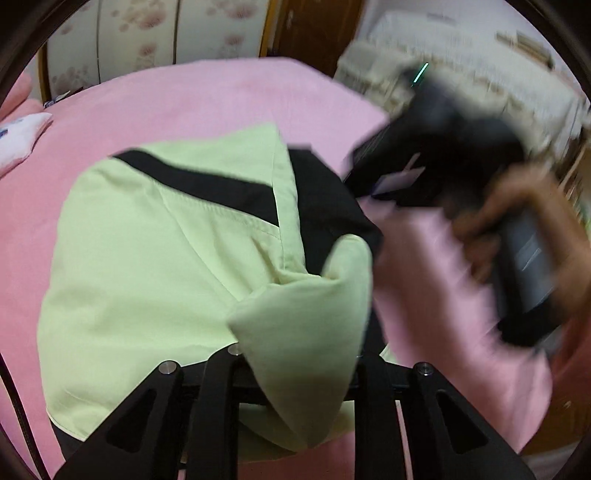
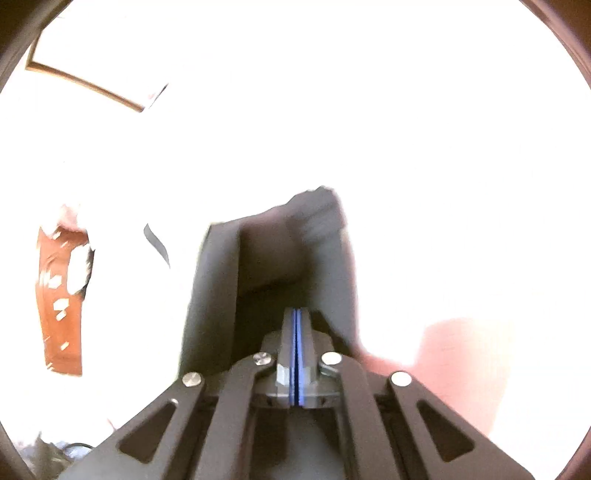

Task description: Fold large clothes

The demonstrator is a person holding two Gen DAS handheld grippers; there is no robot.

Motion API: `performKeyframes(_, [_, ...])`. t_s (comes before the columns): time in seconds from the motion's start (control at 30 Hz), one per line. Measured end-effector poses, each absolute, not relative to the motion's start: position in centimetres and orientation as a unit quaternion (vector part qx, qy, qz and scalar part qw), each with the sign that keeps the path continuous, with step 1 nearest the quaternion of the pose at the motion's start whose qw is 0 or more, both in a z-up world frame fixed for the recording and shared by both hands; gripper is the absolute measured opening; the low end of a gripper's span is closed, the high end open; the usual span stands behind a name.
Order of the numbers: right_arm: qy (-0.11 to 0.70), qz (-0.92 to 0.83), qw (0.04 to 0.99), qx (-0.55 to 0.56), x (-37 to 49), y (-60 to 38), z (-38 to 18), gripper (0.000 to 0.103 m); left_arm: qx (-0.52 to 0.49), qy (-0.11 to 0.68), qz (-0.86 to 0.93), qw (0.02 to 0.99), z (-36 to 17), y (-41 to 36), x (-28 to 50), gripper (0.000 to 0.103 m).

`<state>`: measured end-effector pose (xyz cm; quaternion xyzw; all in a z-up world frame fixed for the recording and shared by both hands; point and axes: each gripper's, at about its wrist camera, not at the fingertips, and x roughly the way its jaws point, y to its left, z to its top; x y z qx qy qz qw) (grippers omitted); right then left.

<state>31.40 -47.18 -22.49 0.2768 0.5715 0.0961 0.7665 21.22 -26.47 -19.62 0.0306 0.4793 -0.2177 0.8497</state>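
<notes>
A light green garment (image 1: 147,266) with black panels (image 1: 325,206) lies on a pink bed sheet (image 1: 207,99) in the left wrist view. A fold of its green cloth (image 1: 306,332) drapes over my left gripper (image 1: 295,373), which is shut on it; the fingertips are hidden by the cloth. My right gripper (image 1: 354,173) shows blurred at the right, held in a hand, and grips the black edge of the garment. In the right wrist view my right gripper (image 2: 296,317) is shut, blue pads together, with dark cloth (image 2: 273,258) rising from it. The rest of that view is overexposed.
A white patterned pillow (image 1: 18,140) lies at the bed's left edge. A floral wardrobe (image 1: 147,33) and a brown wooden frame (image 1: 310,29) stand behind the bed. Pale furniture (image 1: 480,70) is at the back right. An orange-brown panel (image 2: 59,295) shows at the left of the right wrist view.
</notes>
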Motion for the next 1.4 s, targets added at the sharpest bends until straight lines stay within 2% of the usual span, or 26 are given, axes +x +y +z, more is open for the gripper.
performKeyframes(0.2, [0.506,0.144,0.788,0.32,30.0,-51.2,-17.5,0.006,0.06,0.487,-0.193,0.85,-20.2,-28.4,20.2,0.019])
performKeyframes(0.23, [0.506,0.163,0.777,0.337,30.9,-51.6,-17.4,0.011,0.053,0.478,-0.196,0.855,-19.8,-28.5,19.9,0.019])
performKeyframes(0.27, [0.517,0.192,0.752,0.361,31.0,-51.2,-17.8,0.028,0.047,0.471,-0.196,0.859,-19.3,-28.5,19.6,0.019])
performKeyframes(0.3, [0.533,0.196,0.739,0.362,31.2,-50.9,-18.5,0.038,0.043,0.469,-0.198,0.859,-19.1,-28.7,19.4,0.019])
performKeyframes(0.33, [0.548,0.188,0.735,0.351,32.0,-52.0,-18.9,0.054,0.039,0.471,-0.202,0.858,-18.8,-28.7,18.9,0.019])
performKeyframes(0.37, [0.572,0.161,0.737,0.323,32.2,-51.5,-19.7,0.056,0.035,0.473,-0.206,0.856,-18.5,-28.3,18.4,0.019])
performKeyframes(0.43, [0.592,0.149,0.717,0.336,32.6,-50.1,-21.5,0.056,0.031,0.481,-0.215,0.849,-18.5,-27.1,17.9,0.019])
performKeyframes(0.53, [0.589,0.201,0.645,0.443,32.7,-49.5,-24.3,0.056,0.033,0.492,-0.223,0.841,-18.5,-26.2,16.9,0.019])
performKeyframes(0.63, [0.609,0.193,0.643,0.423,33.5,-47.8,-25.1,0.056,0.048,0.491,-0.229,0.839,-18.2,-26.0,16.2,0.019])
performKeyframes(0.67, [0.613,0.185,0.657,0.398,33.8,-47.2,-25.0,0.044,0.056,0.489,-0.228,0.84,-18.2,-26.2,16.0,0.019])
performKeyframes(0.7, [0.61,0.185,0.672,0.377,34.0,-46.6,-24.3,0.028,0.064,0.483,-0.227,0.843,-18.1,-26.7,16.1,0.019])
performKeyframes(0.73, [0.6,0.186,0.697,0.345,34.2,-45.9,-23.4,0.007,0.067,0.475,-0.229,0.847,-17.8,-27.2,16.0,0.019])
performKeyframes(0.83, [0.525,0.217,0.778,0.269,34.7,-45.1,-19.2,0.007,0.051,0.465,-0.232,0.853,-16.7,-27.7,16.8,0.02])
performKeyframes(0.9, [0.483,0.216,0.821,0.215,35.2,-45.1,-17.4,0.008,0.028,0.473,-0.238,0.848,-16.9,-28.3,17.6,0.027])
performKeyframes(0.93, [0.479,0.194,0.835,0.188,35.0,-45.5,-17.0,0.011,0.017,0.487,-0.246,0.838,-17.3,-28.8,18.3,0.036])
performKeyframes(1.0, [0.504,0.143,0.835,0.165,35.4,-46.0,-17.6,0.022,0.012,0.528,-0.247,0.813,-18.5,-29.8,19.4,0.044])
performKeyframes(1.1, [0.534,0.105,0.823,0.164,35.5,-47.1,-18.2,0.028,-0.002,0.554,-0.247,0.795,-18.2,-29.0,20.1,0.047])
performKeyframes(1.17, [0.525,0.098,0.826,0.18,34.1,-48.2,-17.6,0.046,-0.032,0.563,-0.263,0.783,-17.0,-27.4,20.2,0.063])
performKeyframes(1.2, [0.518,0.095,0.829,0.189,33.4,-48.7,-17.2,0.05,-0.046,0.567,-0.268,0.777,-16.2,-26.4,20.1,0.073])
performKeyframes(1.23, [0.511,0.092,0.832,0.197,33.0,-48.5,-17.2,0.053,-0.054,0.567,-0.271,0.776,-15.5,-25.6,20.0,0.077])
performKeyframes(1.3, [0.504,0.097,0.826,0.233,32.0,-49.6,-17.0,0.055,-0.049,0.56,-0.265,0.783,-13.6,-23.8,19.7,0.077])
performKeyframes(1.4, [0.535,0.131,0.778,0.301,31.8,-48.7,-18.6,0.055,-0.012,0.551,-0.229,0.802,-11.9,-21.4,20.0,0.077])
